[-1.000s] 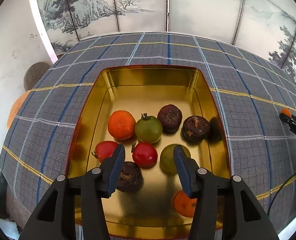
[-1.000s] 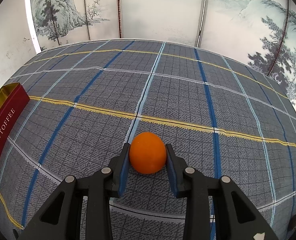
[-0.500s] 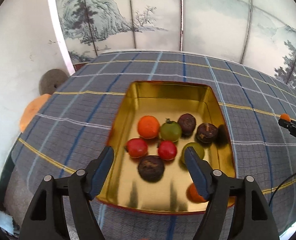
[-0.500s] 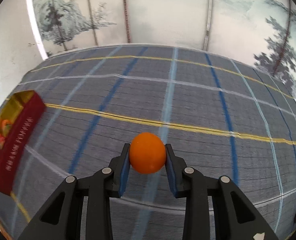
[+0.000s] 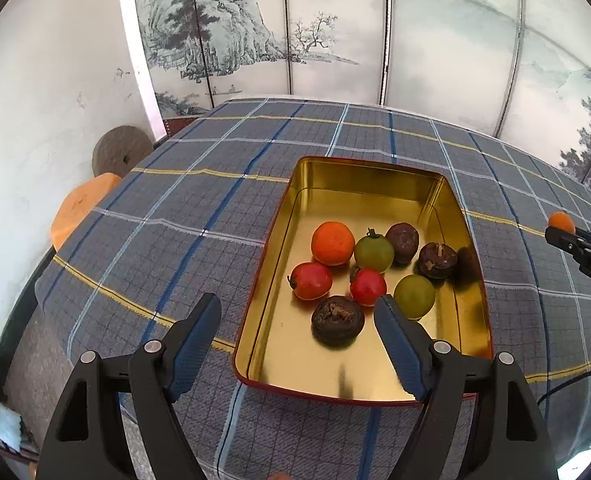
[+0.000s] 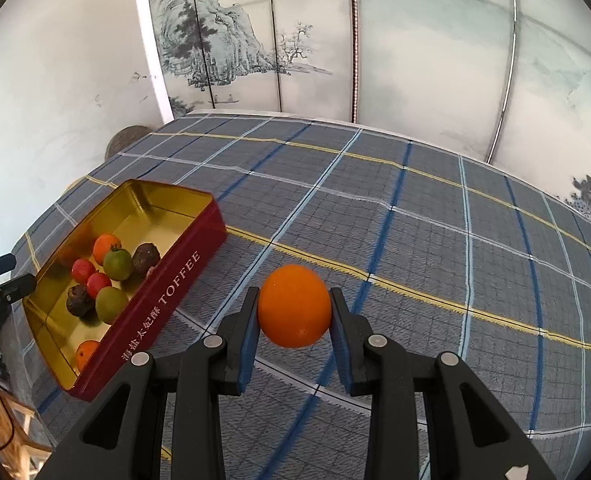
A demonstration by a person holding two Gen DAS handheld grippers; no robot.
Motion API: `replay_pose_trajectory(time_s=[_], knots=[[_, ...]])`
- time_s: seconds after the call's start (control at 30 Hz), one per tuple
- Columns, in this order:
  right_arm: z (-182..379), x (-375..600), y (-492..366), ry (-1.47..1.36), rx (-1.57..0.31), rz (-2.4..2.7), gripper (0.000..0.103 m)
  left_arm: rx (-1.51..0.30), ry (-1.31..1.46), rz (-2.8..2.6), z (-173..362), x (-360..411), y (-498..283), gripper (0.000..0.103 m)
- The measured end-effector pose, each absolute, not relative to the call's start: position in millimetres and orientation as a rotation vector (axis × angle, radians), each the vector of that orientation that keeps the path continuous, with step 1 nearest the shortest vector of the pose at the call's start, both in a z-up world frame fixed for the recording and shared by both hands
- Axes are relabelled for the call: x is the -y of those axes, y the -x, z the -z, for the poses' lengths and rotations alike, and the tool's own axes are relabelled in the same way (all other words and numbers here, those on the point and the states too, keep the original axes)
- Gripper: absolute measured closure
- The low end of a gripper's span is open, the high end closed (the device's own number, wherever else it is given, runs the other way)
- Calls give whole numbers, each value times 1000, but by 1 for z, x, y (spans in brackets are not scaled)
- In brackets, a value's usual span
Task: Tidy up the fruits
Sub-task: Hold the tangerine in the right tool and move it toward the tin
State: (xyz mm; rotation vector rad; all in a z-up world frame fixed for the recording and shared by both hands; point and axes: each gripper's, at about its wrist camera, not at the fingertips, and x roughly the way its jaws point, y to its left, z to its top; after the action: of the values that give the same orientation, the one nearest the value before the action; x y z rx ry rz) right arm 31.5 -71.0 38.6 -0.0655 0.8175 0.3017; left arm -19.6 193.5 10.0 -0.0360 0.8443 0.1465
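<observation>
The right gripper [image 6: 294, 314] is clamped on an orange [image 6: 294, 306], its blue pads pressing the fruit from both sides, and holds it above the plaid tablecloth [image 6: 435, 240], to the right of the tin [image 6: 163, 300]. That tin is a red box with a gold inside and the word TOFFEE along its side; it lies open on the cloth to the left. The left gripper [image 5: 297, 322] has its jaws opening wide, with nothing held between them; one finger hangs over the cloth just left of the tin, the other over the tin's near right part. Inside the tin sit a second orange [image 5: 332, 243], a green tomato [image 5: 374, 255] just right of it, two red tomatoes [image 5: 311, 281] nearer, a green fruit [image 5: 414, 295] to the right, and three dark wrinkled fruits [image 5: 337, 321], one near and two at the far right. In the right wrist view another small orange fruit [image 6: 87, 354] lies at the tin's near end. A painted folding screen [image 5: 335, 28] stands behind the table.
</observation>
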Motion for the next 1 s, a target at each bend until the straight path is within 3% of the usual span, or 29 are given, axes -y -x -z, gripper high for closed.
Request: replay_pose_trajectory(time_s=[1.0], knots=[[21, 132, -37, 37, -935, -100, 72, -904, 18, -129, 7, -183, 7, 24]])
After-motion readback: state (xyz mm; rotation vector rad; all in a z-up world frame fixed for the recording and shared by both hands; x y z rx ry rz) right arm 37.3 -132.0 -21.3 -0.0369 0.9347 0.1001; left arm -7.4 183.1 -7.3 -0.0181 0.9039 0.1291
